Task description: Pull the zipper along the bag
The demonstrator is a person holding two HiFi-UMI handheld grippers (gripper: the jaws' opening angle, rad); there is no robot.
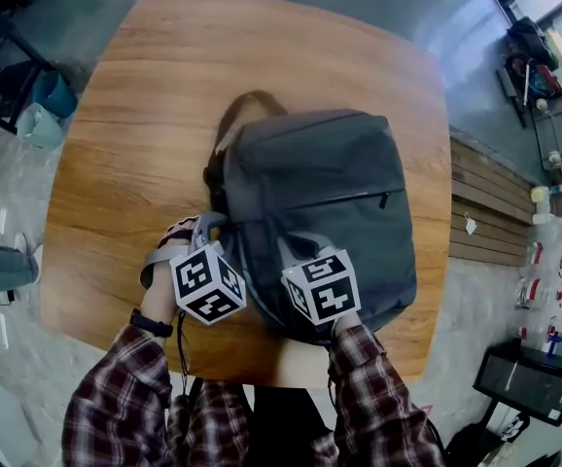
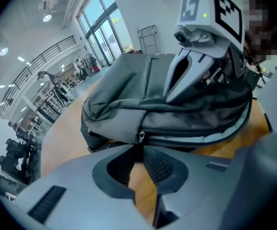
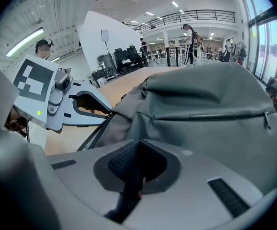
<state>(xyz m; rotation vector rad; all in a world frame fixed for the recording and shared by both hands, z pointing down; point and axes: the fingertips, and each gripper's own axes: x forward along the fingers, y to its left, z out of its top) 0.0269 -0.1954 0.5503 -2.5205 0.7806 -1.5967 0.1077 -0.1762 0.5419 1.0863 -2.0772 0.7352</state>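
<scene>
Here the grey bag [image 1: 320, 193] lies flat mid-table [image 1: 116, 144], a dark strap [image 1: 247, 105] looping out at its far side, a teal bin [image 1: 50, 100] on the floor to the left and slatted boards [image 1: 485, 202] to the right. The left gripper [image 2: 138, 169] sits at the bag's near left corner, jaws apart with only bare wood between them and the zipper pull [image 2: 141, 137] just ahead of their tips. The right gripper [image 3: 137, 169] rests on the bag's near edge, jaws closed on a dark strip [image 3: 129, 193] of the bag, leaning over the fabric just beyond the zipper line.
</scene>
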